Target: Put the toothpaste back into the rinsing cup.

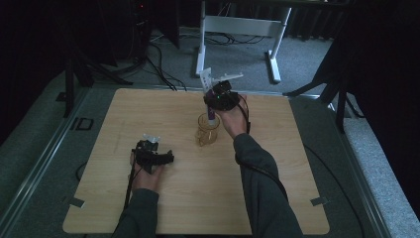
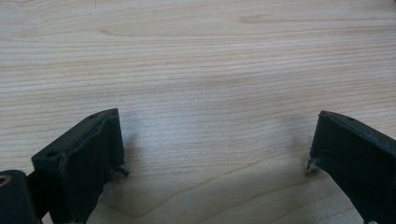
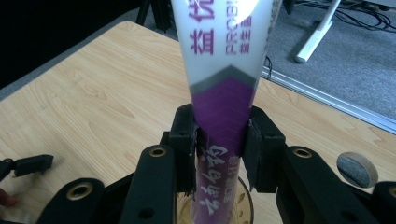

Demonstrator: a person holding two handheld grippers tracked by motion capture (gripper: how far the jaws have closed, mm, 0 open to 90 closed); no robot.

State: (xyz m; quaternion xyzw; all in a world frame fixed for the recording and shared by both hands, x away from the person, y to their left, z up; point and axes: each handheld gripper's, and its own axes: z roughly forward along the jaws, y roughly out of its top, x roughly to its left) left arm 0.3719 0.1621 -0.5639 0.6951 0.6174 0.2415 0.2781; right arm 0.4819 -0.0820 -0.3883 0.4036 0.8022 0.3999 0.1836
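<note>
A light wooden desk (image 1: pixel 198 198) stands on grey carpet (image 1: pixel 307 59). Beyond it sits a white metal frame (image 1: pixel 237 25), with black cables (image 1: pixel 158 64) beside it. The surroundings are dark.

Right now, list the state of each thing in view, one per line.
Left gripper: open, nothing between its jaws, low over the bare table.
Right gripper: shut on the tube.
Tube: upright, lower end inside the glass.
Glass: upright on the table, amber.

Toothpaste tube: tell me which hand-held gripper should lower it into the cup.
Right. The right hand-held gripper is already shut on the tube, directly above the cup. The left hand-held gripper is open over bare table, away from the cup.
</note>
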